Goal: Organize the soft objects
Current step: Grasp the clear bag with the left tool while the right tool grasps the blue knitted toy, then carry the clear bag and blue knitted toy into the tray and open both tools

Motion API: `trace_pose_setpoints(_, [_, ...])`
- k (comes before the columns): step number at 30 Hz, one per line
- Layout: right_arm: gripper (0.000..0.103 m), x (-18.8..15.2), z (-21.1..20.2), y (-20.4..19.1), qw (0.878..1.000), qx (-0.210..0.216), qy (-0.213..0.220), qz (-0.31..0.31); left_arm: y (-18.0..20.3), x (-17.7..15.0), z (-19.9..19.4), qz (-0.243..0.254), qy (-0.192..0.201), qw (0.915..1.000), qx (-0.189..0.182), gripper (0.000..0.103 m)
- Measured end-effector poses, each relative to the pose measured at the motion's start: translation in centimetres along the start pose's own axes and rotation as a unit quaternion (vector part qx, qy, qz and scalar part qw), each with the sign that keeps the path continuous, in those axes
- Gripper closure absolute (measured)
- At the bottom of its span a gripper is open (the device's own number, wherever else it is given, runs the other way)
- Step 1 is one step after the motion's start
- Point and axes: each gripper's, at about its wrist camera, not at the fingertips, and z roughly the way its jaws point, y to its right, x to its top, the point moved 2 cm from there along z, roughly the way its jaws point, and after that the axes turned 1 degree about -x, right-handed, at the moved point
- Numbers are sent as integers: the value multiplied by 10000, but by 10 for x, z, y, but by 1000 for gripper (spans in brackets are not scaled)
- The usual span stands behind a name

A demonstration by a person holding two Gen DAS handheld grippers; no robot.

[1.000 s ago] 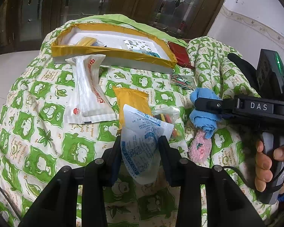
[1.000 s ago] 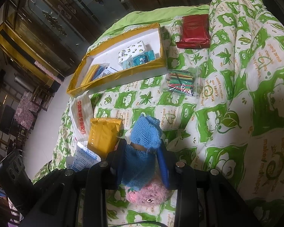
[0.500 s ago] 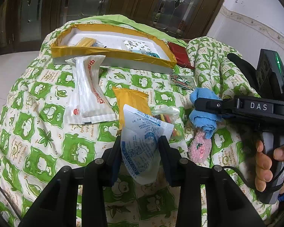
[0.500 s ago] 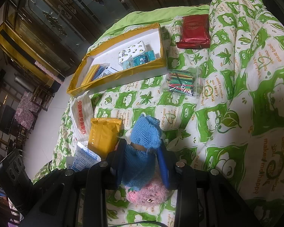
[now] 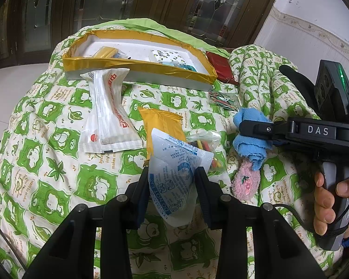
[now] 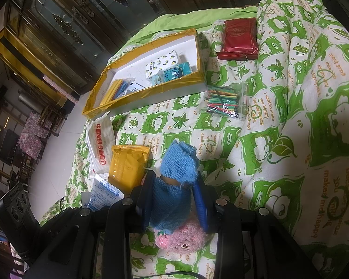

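Left gripper (image 5: 172, 179) is clamped on a crinkly white-and-blue plastic desiccant packet (image 5: 175, 174), lifted just above the quilt (image 5: 58, 162). Right gripper (image 6: 174, 197) pinches a fuzzy blue knit sock (image 6: 176, 169) with a fluffy pink sock (image 6: 181, 234) bunched under it, near the quilt's middle. Beside the packet lie a glossy yellow foil pouch (image 5: 161, 125), a long white wrapper with red print (image 5: 109, 114) and a clear bag of coloured sticks (image 5: 206, 144). The shallow white box with yellow-taped rim (image 5: 137, 65) sits at the far edge. Only the right wrist view shows the box's contents clearly, patterned tissue packs (image 6: 165, 66), plus the shiny red packet (image 6: 239, 38) in full; only the left view shows the person's hand (image 5: 332, 197) on the right handle. Nothing has shifted since the earlier frames; both grips hold unchanged.
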Motion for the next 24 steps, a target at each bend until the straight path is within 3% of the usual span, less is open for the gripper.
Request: trace_pose_setpoints(24, [69,3,-4,-2,10000,7,64,-8,-1,2,-3,4,31,10000,22,66])
